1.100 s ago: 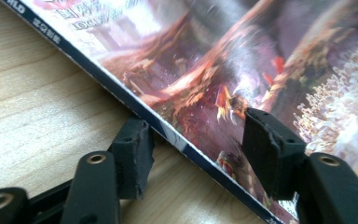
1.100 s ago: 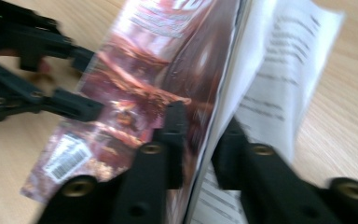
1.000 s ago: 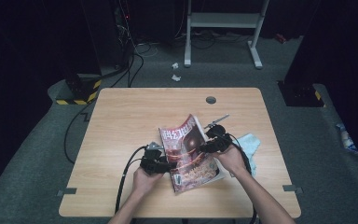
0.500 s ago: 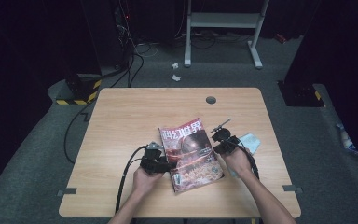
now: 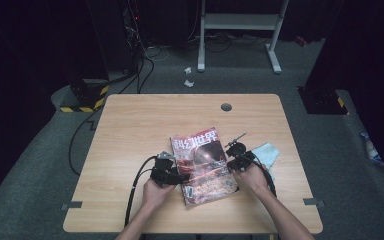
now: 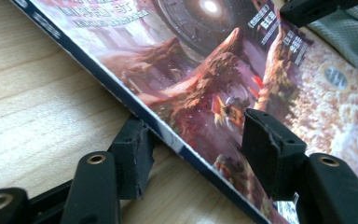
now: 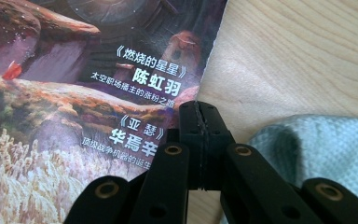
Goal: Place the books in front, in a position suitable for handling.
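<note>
Two grippers are working the closed magazine (image 5: 203, 165), which is lying flat on the table (image 5: 130, 130), tilted a little, near the front edge and between your hands. You are holding the left gripper (image 6: 193, 149) with its jaws apart, straddling the spine edge: one pad (image 6: 133, 156) is sitting on the wood just beside the spine, the other (image 6: 268, 149) is hovering over the cover. Those jaws have just been opening further, and neither pad is pressing on the magazine. You are keeping the right gripper (image 7: 199, 140) fully closed with nothing between its pads, its tip pointing down at the magazine's opposite edge, right where the cover meets bare wood; the pale blue cloth (image 7: 317, 154) is lying just beside it.

If you are squaring or sliding the magazine, it is probably best to be pushing low against the edges rather than down on the glossy cover, which is likely slippery. Judging by the closeness, the cloth could be dragged along by the right tip, so be keeping that tip clear of the fabric. Be steadying the spine side with the left pad while the right one is nudging.
</note>
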Demonstrator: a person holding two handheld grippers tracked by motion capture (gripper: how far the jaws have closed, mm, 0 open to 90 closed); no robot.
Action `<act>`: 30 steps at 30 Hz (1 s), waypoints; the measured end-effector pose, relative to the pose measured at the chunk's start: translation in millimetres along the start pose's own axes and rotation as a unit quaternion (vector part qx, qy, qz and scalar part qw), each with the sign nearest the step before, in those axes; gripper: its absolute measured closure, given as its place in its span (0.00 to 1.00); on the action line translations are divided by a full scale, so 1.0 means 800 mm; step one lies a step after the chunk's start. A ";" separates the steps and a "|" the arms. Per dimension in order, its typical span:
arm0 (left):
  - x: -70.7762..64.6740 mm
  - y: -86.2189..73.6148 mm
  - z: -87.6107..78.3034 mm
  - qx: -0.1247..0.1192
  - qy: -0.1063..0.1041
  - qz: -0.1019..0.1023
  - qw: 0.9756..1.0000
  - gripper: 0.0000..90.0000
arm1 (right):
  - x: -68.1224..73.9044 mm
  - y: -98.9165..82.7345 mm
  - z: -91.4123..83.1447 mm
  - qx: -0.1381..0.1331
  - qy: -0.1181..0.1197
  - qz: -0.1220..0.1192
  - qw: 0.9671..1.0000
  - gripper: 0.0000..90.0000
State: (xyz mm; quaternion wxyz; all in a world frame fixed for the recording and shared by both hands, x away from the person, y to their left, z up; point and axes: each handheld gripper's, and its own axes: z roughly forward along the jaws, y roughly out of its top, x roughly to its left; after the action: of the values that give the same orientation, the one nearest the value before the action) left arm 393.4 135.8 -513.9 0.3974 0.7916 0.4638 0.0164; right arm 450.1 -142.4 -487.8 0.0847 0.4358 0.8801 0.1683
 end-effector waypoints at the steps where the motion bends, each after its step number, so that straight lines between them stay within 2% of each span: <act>1: -0.001 0.001 0.001 0.000 -0.008 -0.008 1.000 0.47 | 0.000 -0.001 0.000 -0.002 0.002 -0.008 1.000 0.99; 9: -0.004 0.003 0.001 -0.002 -0.013 -0.011 1.000 0.45 | 0.006 -0.006 0.000 -0.010 0.009 -0.007 1.000 0.99; 10: -0.008 0.006 0.001 0.004 -0.014 -0.003 1.000 0.44 | 0.007 -0.007 0.000 -0.010 0.010 -0.004 1.000 0.99; 11: -0.008 0.006 0.001 0.004 -0.014 -0.003 1.000 0.44 | 0.007 -0.007 0.000 -0.010 0.010 -0.004 1.000 0.99; 12: -0.014 0.010 0.001 0.012 -0.024 0.008 1.000 0.44 | 0.010 -0.007 0.000 -0.011 0.009 0.000 1.000 0.99; 13: -0.017 0.012 0.004 0.019 -0.023 0.017 0.999 0.44 | 0.011 -0.008 0.000 -0.011 0.013 0.000 1.000 0.99; 15: -0.023 0.014 0.009 0.031 -0.020 0.028 0.999 0.44 | 0.013 -0.008 0.000 -0.014 0.025 -0.003 1.000 0.99; 16: -0.023 0.015 0.010 0.036 -0.018 0.031 0.999 0.44 | 0.016 -0.008 0.000 -0.018 0.016 -0.014 1.000 0.99; 18: -0.022 0.013 0.009 0.035 -0.017 0.027 0.999 0.45 | 0.021 -0.010 0.000 -0.018 0.006 -0.014 1.000 0.99; 21: -0.022 0.013 0.007 0.034 -0.012 0.028 0.999 0.47 | 0.017 -0.011 0.000 -0.024 0.019 -0.011 0.999 0.99; 23: -0.023 0.014 0.005 0.029 -0.006 0.030 0.999 0.55 | 0.018 -0.012 0.000 -0.024 0.019 -0.008 0.999 0.99; 25: -0.022 0.015 0.005 0.029 -0.007 0.029 0.999 0.58 | 0.019 -0.013 0.000 -0.029 0.019 -0.008 0.999 0.99; 30: -0.021 0.016 0.005 0.031 -0.009 0.013 0.999 0.63 | 0.017 -0.018 0.001 -0.043 0.025 -0.002 0.999 0.98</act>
State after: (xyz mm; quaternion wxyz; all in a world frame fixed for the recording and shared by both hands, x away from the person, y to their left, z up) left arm 394.7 117.9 -502.4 0.3763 0.8095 0.4506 0.0002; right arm 431.6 -139.7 -493.5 0.0819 0.4260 0.8746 0.2166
